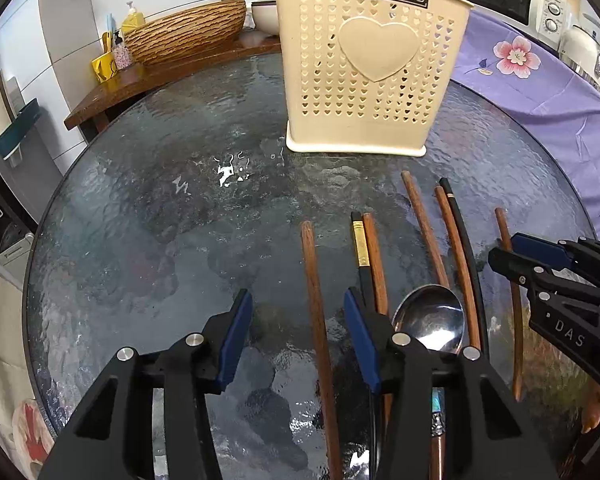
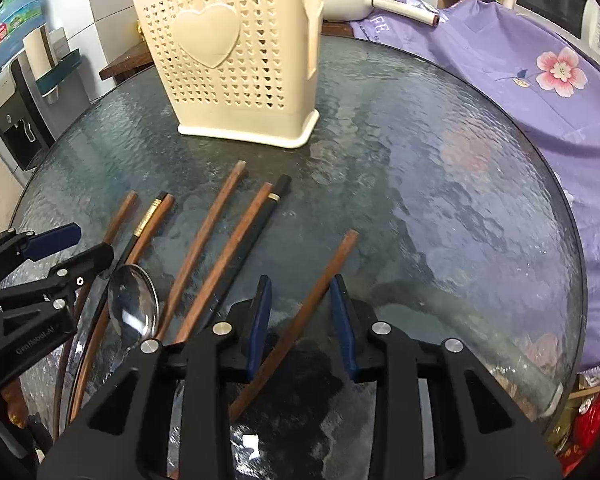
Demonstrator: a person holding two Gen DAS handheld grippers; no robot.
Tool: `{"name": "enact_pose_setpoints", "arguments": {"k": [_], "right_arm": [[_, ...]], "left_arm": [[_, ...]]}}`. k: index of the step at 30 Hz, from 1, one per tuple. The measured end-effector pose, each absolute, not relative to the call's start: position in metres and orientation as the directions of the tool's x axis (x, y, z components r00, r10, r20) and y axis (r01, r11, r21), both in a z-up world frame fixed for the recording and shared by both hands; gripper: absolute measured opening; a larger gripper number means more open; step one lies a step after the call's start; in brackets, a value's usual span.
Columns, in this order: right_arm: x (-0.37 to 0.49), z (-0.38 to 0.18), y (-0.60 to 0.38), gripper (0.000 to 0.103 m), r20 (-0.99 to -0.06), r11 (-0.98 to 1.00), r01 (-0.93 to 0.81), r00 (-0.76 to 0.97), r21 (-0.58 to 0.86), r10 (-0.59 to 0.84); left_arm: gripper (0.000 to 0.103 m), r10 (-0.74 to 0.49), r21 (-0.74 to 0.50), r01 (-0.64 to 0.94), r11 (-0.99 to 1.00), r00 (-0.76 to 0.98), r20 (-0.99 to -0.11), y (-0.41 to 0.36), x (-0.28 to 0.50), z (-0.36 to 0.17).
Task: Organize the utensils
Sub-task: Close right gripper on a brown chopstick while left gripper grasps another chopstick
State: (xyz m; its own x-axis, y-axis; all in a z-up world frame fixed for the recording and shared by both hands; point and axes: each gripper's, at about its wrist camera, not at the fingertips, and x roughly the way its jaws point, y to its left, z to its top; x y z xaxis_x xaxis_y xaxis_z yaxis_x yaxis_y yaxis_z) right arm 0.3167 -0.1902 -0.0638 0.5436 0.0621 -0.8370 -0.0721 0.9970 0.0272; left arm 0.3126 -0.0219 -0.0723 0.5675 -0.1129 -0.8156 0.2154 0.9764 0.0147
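A round table of dark textured glass [image 1: 140, 220] fills the frame. A cream perforated plastic utensil holder [image 1: 372, 80] stands upright at its upper centre. Brown wooden chopsticks [image 1: 318, 320], black chopsticks with gold bands [image 1: 359, 240] and a metal spoon [image 1: 430, 320] lie flat at lower right.

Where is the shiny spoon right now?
The spoon lies flat on the glass table among the chopsticks, in front of the cream basket, its bowl just right of the left gripper.

Bright, sharp fisheye views; glare on the glass table [image 1: 140, 240].
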Motion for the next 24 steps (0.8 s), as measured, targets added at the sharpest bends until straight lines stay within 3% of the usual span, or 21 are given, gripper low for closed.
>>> {"name": "enact_pose_setpoints", "arguments": {"k": [9,24], "right_arm": [[0.33,-0.064,-0.18,0.023,-0.844,0.994,-0.111,0.531,0.02,0.076],[0.351,-0.065,-0.177,0.009,-0.861,0.984,-0.173,0.492,0.047,0.128]], "left_arm": [[0.043,-0.116,0.011,0.218,0.976,0.559,-0.821,-0.025,0.324,-0.074],[0.026,-0.118,0.021,0.236,0.972,0.561,-0.819,-0.031,0.332,-0.073]]}}
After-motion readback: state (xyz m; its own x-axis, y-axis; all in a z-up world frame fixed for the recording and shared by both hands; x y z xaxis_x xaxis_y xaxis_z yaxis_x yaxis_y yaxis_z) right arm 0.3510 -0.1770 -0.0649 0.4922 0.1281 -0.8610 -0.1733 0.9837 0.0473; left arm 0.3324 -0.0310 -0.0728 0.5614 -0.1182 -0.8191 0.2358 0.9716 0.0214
